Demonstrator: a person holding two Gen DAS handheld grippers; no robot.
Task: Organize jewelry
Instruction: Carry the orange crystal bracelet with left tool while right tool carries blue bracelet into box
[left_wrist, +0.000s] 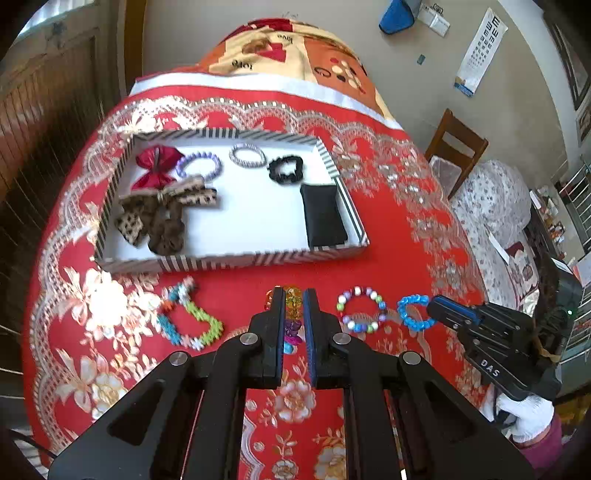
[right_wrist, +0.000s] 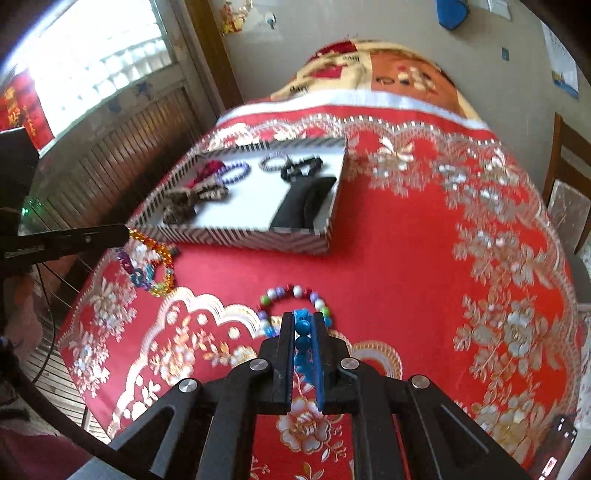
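From my left wrist view, going left to right: the striped tray sits at twelve o'clock on the counter, holding bows, bracelets, a black scrunchie and a black pouch; at ten o'clock of my left tongs lies the zigzag multicolour bracelet; the left tongs are clamped on the rainbow bead bracelet, which runs straight between the pads; at two o'clock lies the pastel bead bracelet, flat on the cloth; just beyond it, at three o'clock, my right tongs are pinched shut on the blue bead bracelet; in the right wrist view that blue bracelet sits between the pads.
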